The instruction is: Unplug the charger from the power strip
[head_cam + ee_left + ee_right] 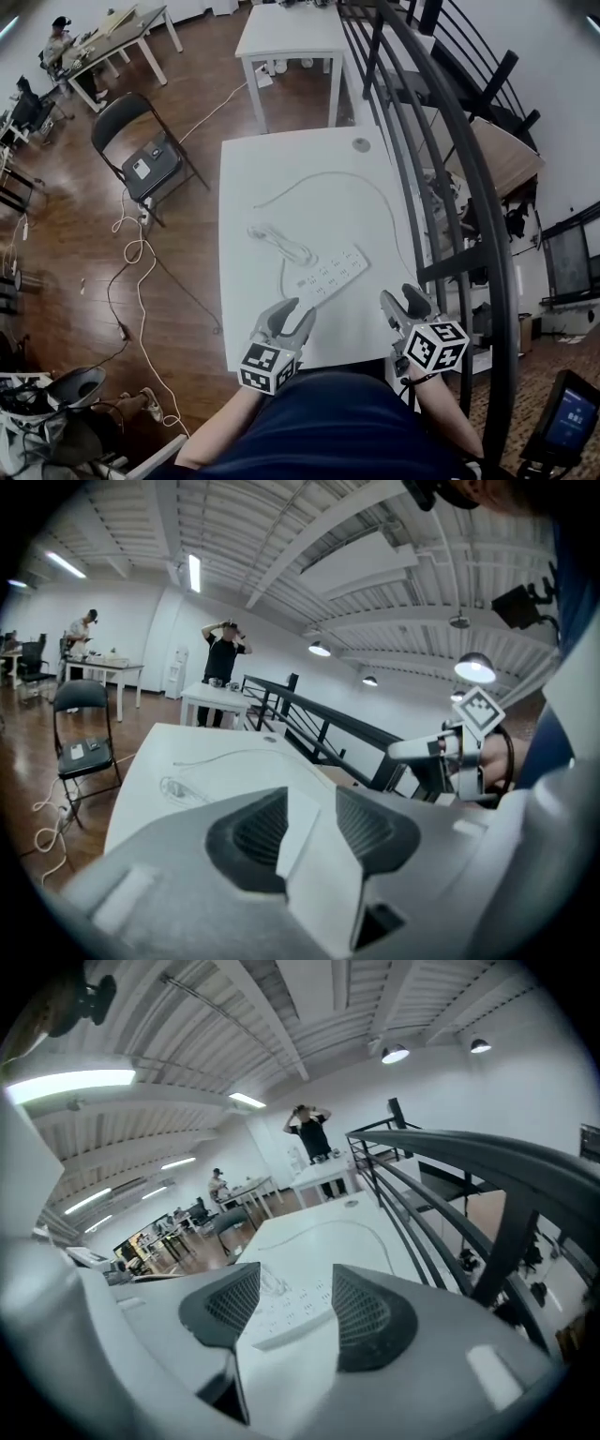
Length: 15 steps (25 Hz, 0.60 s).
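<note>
- White power strip [330,275] lies on the table [281,169] ahead of me.
- My left gripper [292,311]: jaws apart, empty.
- My right gripper [401,296]: jaws apart, empty.

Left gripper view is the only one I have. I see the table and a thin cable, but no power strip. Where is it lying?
Observer: The power strip lies flat on the table, toward its near edge.
Operator: Does the right gripper hold something?
Observer: No. The right gripper has its jaws apart with nothing between them.
Operator: And the charger?
Observer: The white charger seems to lie apart from the strip, farther away and to the left.
</note>
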### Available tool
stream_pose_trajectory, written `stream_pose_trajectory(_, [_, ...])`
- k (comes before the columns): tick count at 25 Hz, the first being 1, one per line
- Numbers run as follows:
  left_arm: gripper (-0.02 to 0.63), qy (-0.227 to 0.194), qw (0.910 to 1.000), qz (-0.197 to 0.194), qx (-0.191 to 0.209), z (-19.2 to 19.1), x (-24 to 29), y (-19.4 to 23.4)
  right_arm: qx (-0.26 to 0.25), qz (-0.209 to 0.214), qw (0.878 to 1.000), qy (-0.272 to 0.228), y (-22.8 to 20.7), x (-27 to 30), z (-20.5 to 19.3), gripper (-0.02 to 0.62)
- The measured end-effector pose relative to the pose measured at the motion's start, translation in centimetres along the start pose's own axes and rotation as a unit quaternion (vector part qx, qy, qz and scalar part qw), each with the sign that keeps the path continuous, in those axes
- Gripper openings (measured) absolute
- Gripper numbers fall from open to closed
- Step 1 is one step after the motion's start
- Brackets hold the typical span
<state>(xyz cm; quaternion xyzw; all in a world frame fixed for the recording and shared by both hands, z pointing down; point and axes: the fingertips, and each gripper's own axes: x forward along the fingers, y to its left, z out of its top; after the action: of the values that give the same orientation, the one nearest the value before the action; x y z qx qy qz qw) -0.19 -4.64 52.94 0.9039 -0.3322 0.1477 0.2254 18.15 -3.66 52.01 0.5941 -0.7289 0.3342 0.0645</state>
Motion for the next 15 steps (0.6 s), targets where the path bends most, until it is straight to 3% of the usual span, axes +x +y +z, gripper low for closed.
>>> stream_pose_trajectory(4, [0.144,-0.052,0.9983,-0.021,0.015,4.1,-1.0,-2.0,-0.072,0.086,0.993,-0.046,6.0,0.0,2.6,0.152])
stream_pose_trajectory(7, [0.035,-0.088,0.9954,-0.033,0.021,6.6,-1.8,-3.1,-0.097,0.132,0.983,-0.089,8.6,-0.6,3.5,0.029])
stream_pose_trajectory(8, [0.006,-0.097,0.9943,-0.036,0.027,7.2,-2.1,-3.4,-0.101,0.142,0.98,-0.1,9.2,-0.8,3.5,0.017])
stream_pose_trajectory(13, [0.006,-0.102,0.9881,-0.043,0.107,8.3,-2.8,-5.1,-0.118,0.169,0.971,-0.118,10.9,-1.8,2.8,0.011])
stream_pose_trajectory(15, [0.006,-0.103,0.9874,-0.045,0.111,8.3,-2.6,-5.1,-0.12,0.172,0.97,-0.125,10.9,-1.9,3.1,0.011])
